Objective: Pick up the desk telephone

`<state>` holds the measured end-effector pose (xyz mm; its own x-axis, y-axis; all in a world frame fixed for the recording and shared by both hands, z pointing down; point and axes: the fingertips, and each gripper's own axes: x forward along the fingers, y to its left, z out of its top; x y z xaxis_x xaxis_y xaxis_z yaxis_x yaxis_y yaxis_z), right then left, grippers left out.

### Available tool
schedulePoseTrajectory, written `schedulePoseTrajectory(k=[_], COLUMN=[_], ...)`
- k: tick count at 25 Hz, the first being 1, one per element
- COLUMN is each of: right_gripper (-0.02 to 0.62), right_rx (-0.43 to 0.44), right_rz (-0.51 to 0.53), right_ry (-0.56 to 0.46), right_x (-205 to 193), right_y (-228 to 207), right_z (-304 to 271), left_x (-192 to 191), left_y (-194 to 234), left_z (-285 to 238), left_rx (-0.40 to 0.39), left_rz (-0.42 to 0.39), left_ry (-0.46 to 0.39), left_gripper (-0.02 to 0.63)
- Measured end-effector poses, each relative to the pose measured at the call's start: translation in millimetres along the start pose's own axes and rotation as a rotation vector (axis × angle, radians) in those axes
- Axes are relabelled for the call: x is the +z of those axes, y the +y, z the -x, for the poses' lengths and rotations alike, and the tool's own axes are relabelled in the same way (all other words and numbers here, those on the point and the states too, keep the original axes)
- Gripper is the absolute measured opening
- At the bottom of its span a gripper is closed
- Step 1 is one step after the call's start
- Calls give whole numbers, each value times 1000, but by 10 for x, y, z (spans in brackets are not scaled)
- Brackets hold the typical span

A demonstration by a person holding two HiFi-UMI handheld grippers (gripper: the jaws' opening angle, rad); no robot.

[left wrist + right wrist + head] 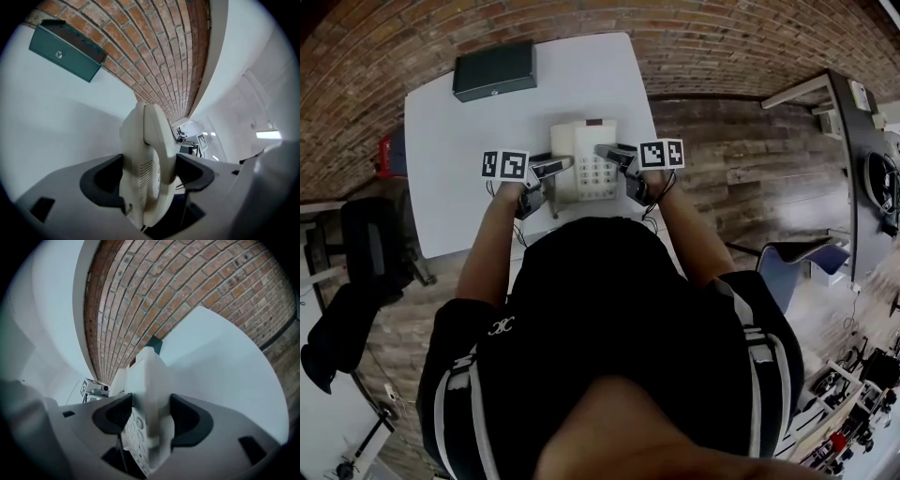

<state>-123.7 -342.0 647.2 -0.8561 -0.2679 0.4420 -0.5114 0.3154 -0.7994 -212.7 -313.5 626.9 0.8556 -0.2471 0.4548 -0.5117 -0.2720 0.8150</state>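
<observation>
A cream desk telephone (584, 159) sits near the front middle of the white table (450, 169), keypad facing up. My left gripper (553, 169) is shut on the phone's left side, where the handset (147, 159) fills the space between the dark pads. On the other side, my right gripper (614, 155) is shut on the keypad edge (147, 399). In the left gripper view that gripper (147, 176) has both pads pressed on the cream shell. The right gripper (149, 420) shows the same in its own view. I cannot tell whether the phone still touches the table.
A dark flat box (494, 70) lies at the table's back left, also seen as the box (65, 49) in the left gripper view. A black chair (366, 253) stands left of the table, and a blue chair (806, 262) stands to the right. Brick surfaces surround the table.
</observation>
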Motion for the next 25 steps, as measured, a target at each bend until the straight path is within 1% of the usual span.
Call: schedulePoseTrajectory(k=[4,8,13,18,20,25], right_gripper=[230,230,230,230,230,230], right_rx=[-3,10,24,69,80,107], right_rz=[65,135,236,300,335,486], right_ry=[-28,-61,-132,-207,-242,-349], right_x=[217,440,755,1061,1159,1335], right_y=[172,416,776,1180,1353,1850], right_z=[84,174,280,447,535,799], left_x=[177,362,616,952,1044,1157], left_y=[-171,-372,-652,-1039,-1223,-1677], left_z=[90,228,448,741,849,1115], left_rx=[-7,-8,-7,14,3,-17], left_rz=[-38,-105,-181,-309,-365,-530], left_ry=[-53,-101,-150,-240,-278,-378], left_gripper=[357,357,356,354,354,353])
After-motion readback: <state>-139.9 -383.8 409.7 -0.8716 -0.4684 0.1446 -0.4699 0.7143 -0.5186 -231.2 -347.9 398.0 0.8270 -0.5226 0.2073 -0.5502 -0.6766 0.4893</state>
